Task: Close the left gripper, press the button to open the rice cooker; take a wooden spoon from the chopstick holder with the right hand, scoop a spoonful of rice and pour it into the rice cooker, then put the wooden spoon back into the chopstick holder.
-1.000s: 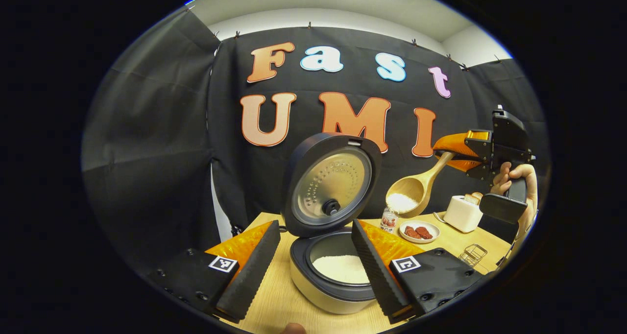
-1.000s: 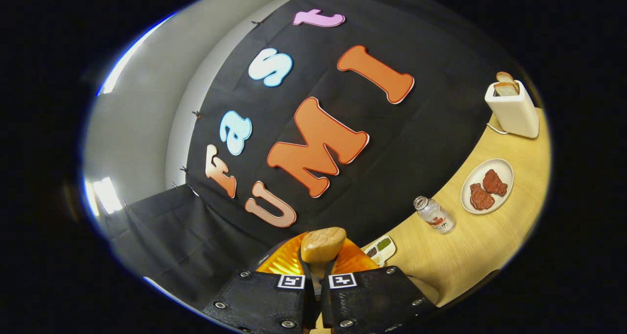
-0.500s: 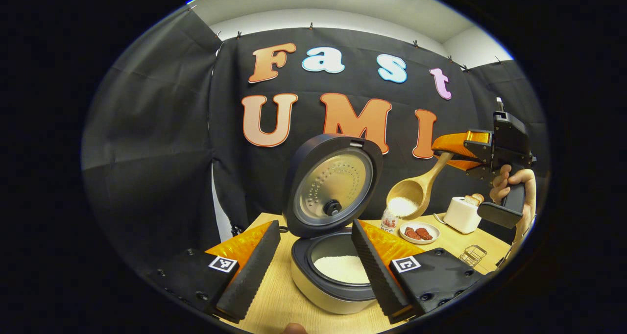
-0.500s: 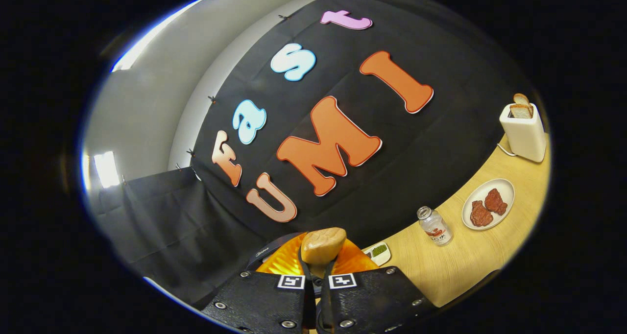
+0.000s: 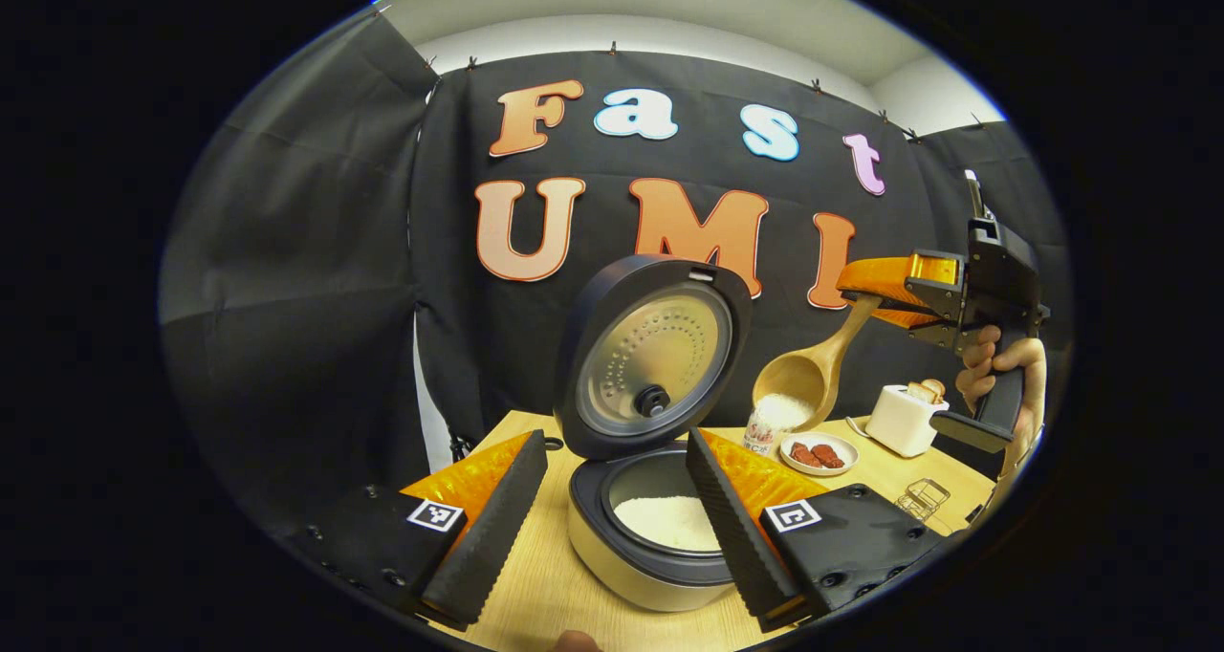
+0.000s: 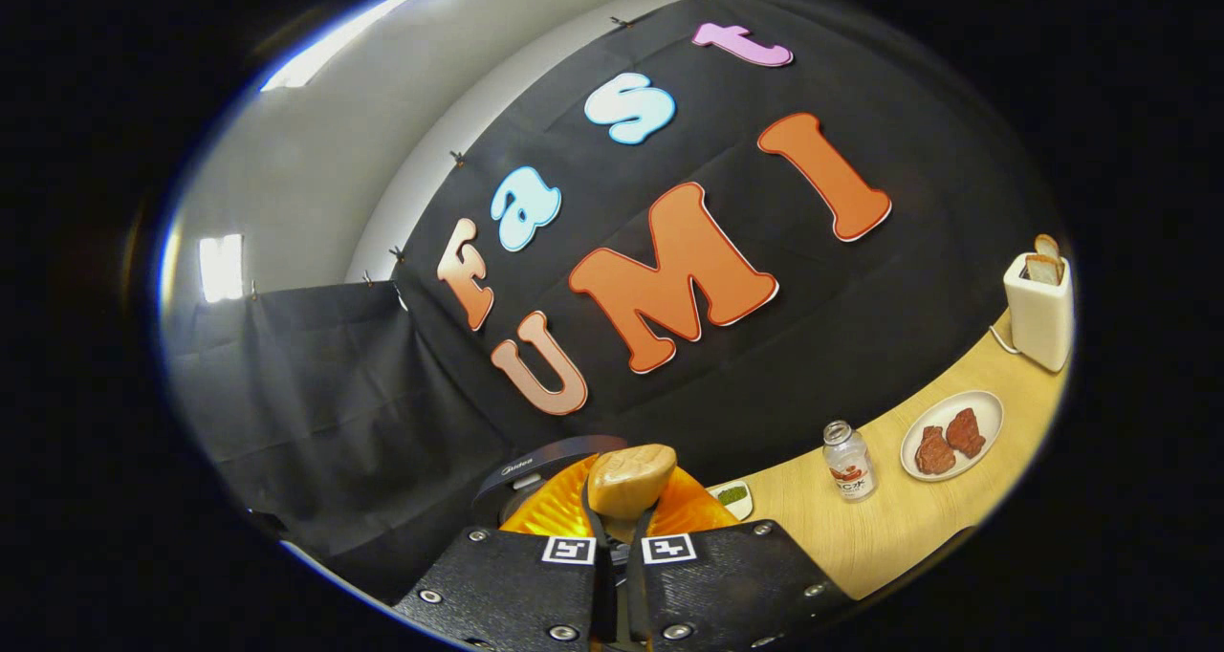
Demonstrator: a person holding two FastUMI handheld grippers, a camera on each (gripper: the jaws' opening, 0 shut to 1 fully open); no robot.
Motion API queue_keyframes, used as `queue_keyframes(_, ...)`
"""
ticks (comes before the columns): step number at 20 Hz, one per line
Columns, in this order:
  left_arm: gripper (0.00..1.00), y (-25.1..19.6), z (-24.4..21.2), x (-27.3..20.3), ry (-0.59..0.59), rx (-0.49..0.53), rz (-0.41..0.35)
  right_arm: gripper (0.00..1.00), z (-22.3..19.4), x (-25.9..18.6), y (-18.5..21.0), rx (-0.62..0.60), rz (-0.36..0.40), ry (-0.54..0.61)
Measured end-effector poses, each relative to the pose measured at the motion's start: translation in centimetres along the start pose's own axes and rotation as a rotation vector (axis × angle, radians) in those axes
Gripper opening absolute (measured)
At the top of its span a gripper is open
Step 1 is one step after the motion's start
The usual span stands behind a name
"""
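White rice (image 5: pixel 667 521); tan wooden spoon (image 5: pixel 808 375); white toaster (image 6: pixel 1038 310)

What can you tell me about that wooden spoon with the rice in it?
The wooden spoon looks like pale, smooth wood, with a deep round bowl and a short handle. It hangs in the air, tilted, bowl down and handle slanting up to the right gripper, whose two fingers pinch the handle. A small heap of white rice lies in the bowl. It is to the right of the open rice cooker, above the table, not yet over the pot. In the right gripper view its handle end pokes up between the fingers.
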State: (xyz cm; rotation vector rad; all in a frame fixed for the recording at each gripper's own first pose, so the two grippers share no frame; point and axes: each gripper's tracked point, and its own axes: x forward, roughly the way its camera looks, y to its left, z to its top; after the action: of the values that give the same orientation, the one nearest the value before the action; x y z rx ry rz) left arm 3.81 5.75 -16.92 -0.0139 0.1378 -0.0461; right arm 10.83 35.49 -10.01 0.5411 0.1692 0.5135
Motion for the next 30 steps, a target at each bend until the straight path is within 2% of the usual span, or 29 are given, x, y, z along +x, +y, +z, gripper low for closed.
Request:
queue_keyframes(10,0.99,1.1,-0.2,-0.3,-0.003,-0.010,0.016,0.03,-1.7,0.2,2.8,-0.214,0.059,0.002)
queue_keyframes(13,0.99,1.4,-0.1,-0.3,-0.004,-0.010,0.023,0.04,-3.1,0.3,3.6,-0.311,0.076,0.043)
queue_keyframes(17,0.98,1.8,0.0,-0.5,-0.008,-0.017,0.030,0.03,-4.0,-0.1,5.0,-0.454,0.105,0.034)
queue_keyframes(18,0.99,1.8,0.0,-0.6,-0.009,-0.016,0.032,0.08,-4.3,-0.2,5.2,-0.485,0.110,0.038)
queue_keyframes(19,1.00,1.9,0.2,-0.7,-0.017,-0.004,0.036,0.04,-4.5,-0.2,5.3,-0.505,0.115,0.044)
queue_keyframes(20,0.98,2.1,0.5,-0.9,-0.026,0.011,0.047,0.04,-4.8,-0.3,5.4,-0.520,0.127,0.048)
queue_keyframes(23,0.98,1.8,0.8,-1.2,-0.037,0.028,0.058,0.04,-5.1,-0.5,5.4,-0.517,0.128,0.070)
queue_keyframes(26,1.00,1.2,0.7,-1.2,-0.030,-0.003,0.041,0.04,-4.1,-1.0,4.8,-0.421,0.127,0.078)
queue_keyframes(30,0.99,1.0,0.7,-0.9,-0.020,-0.003,0.049,0.04,-1.4,-2.7,1.5,-0.394,0.043,0.058)
